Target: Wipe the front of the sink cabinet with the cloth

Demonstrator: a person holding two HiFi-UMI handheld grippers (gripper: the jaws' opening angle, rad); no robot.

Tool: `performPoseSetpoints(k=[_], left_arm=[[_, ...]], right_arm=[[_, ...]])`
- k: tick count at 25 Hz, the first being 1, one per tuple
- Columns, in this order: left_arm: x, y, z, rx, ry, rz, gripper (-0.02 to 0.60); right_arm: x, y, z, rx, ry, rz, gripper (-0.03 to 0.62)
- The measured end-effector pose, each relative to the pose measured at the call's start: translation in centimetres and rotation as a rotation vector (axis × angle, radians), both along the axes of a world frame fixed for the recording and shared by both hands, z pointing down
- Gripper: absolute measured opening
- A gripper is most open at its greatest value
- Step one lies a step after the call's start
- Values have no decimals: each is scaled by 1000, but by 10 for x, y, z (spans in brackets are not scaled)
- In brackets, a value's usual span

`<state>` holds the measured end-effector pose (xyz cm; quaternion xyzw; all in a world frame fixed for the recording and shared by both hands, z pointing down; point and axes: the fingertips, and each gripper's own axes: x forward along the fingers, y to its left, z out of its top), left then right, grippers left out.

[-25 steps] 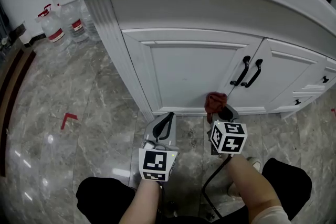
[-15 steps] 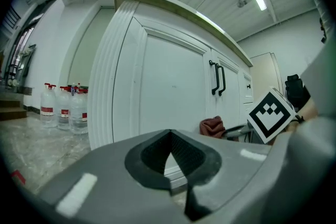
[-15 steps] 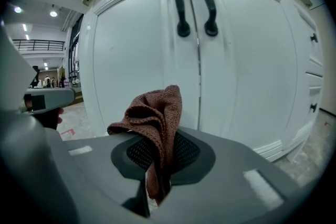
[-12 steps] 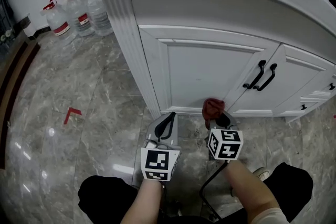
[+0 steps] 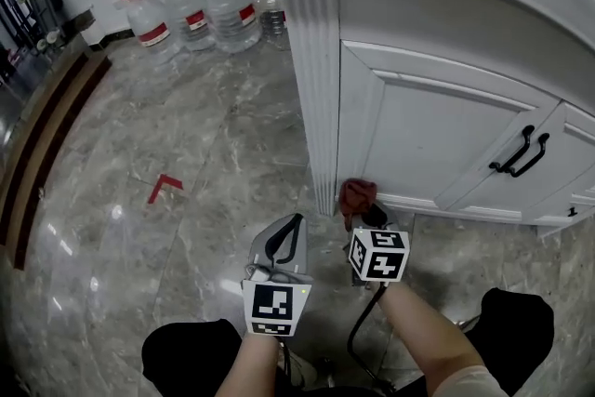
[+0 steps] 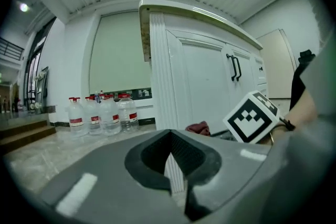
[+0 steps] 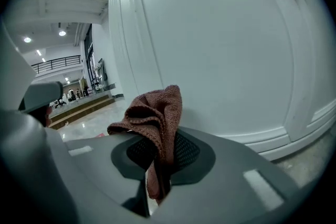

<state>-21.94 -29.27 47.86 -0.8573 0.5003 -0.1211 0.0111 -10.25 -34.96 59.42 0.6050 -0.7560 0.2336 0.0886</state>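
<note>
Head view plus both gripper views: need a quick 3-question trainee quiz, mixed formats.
1. True or false: the right gripper is shut on the cloth.
2. Where is the cloth? A) low, by the cabinet's corner post; B) at the door handles; C) on the countertop.
3. Fill in: the left gripper is shut and holds ____.
Key: 1 true; 2 A; 3 nothing.

cloth (image 7: pixel 159 113): knitted, rough | cabinet (image 5: pixel 437 135): smooth (painted) | floor (image 5: pixel 102 274): glossy stone
</note>
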Motion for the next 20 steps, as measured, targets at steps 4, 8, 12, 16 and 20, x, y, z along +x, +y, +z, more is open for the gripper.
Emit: performPoseSetpoints(k=[4,8,12,16,20], left_arm=[[-34,6,15,-50,33,-41,0],[-45,6,13,-64,92,-61,0],[-24,7,8,-46,103,-9,0],[-7,7,7,-65,128,22,0],[13,7,3,-63,141,53,0]], right_arm=[[-18,-9,5,-6,-18,-7,80],[-21,-12,10,-16,-9,5,80],[-6,-10,17,-31,27,19,80],[21,-6,24,-52,53,61,80],[51,3,28,-64,67,98,81]])
